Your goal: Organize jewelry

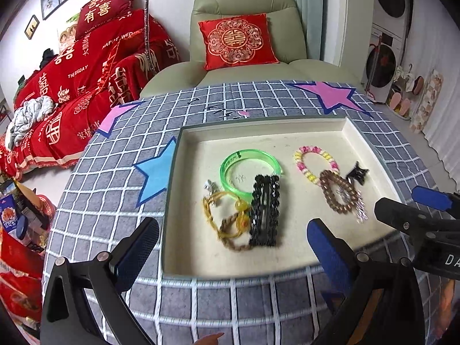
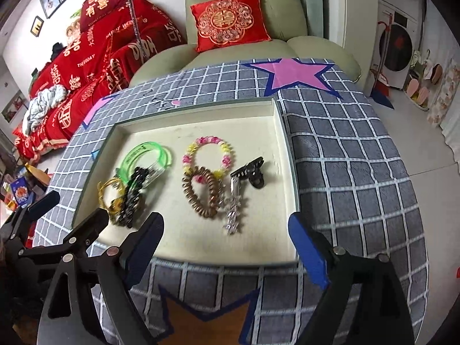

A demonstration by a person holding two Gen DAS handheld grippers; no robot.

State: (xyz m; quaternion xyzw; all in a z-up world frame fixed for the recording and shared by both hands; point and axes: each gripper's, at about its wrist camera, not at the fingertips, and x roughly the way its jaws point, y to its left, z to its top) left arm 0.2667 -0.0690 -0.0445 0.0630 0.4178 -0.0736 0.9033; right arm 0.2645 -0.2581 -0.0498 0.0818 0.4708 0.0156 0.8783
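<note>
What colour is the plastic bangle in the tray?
Bright translucent green bangle; clearest in the left wrist view.

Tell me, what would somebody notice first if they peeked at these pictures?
Probably the bright green bangle glowing in the left half of the cream tray, next to the pink-and-yellow bead bracelet on the right. Behind the checked tablecloth, a red cushion sits on the pale green armchair. Both grippers hang open and empty at the tray's near edge.
</note>
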